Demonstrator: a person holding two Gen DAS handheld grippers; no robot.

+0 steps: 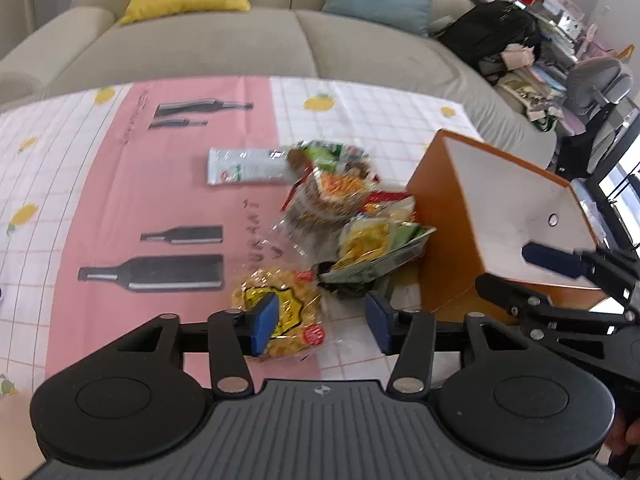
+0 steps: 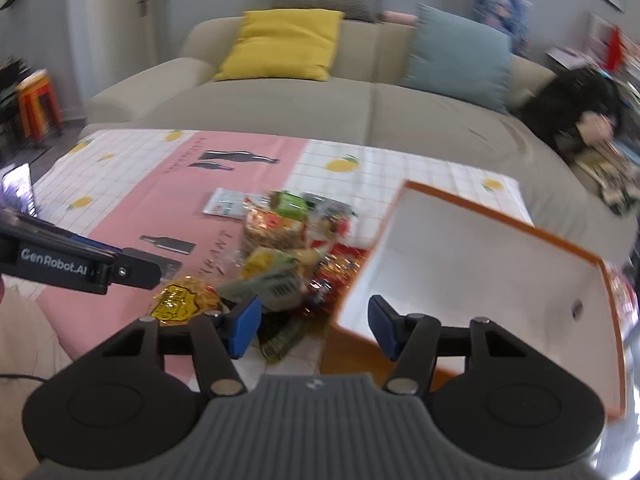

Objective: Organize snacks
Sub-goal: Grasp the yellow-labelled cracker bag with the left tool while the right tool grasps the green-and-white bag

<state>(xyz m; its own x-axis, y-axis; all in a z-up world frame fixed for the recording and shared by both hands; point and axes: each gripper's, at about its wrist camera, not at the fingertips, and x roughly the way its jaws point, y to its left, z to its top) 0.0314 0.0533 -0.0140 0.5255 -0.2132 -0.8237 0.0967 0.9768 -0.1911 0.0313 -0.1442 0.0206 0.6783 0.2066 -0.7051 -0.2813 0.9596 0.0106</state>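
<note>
A: Since the snack pile (image 1: 340,216) sits mid-tablecloth (image 1: 120,200), just left of the tipped orange box (image 1: 500,216), where would you grab first?

B: Nearest one, the yellow snack bag (image 1: 288,312), lying apart from the heap on the near side. Looks light, crinkly, slippery film w/ brittle stuff inside, prob crushes easy. I'd pinch a sealed edge or corner, not the belly.

A: And the rest?

B: Same deal, soft plastic packs overlapping, some touching the box's left wall. A white flat packet (image 1: 248,166) lies at the far-left edge of the heap. Blurry, so can't read labels.

A: Left gripper (image 1: 322,322)?

B: Jaws wide apart, holding nothing. In its own view the left pad (image 1: 264,322) overlaps the yellow bag; can't tell if it's touching or just above it.

A: Right gripper (image 2: 314,326)?

B: Also spread wide, empty. It hangs at the box's near-left corner, right pad (image 2: 382,326) in front of the white inside, left pad over the packs. Contact w/ the box: can't tell.

A: Box itself?

B: Tilted, opening facing the cameras, nothing visible inside. Sofa (image 2: 320,112) behind.
</note>
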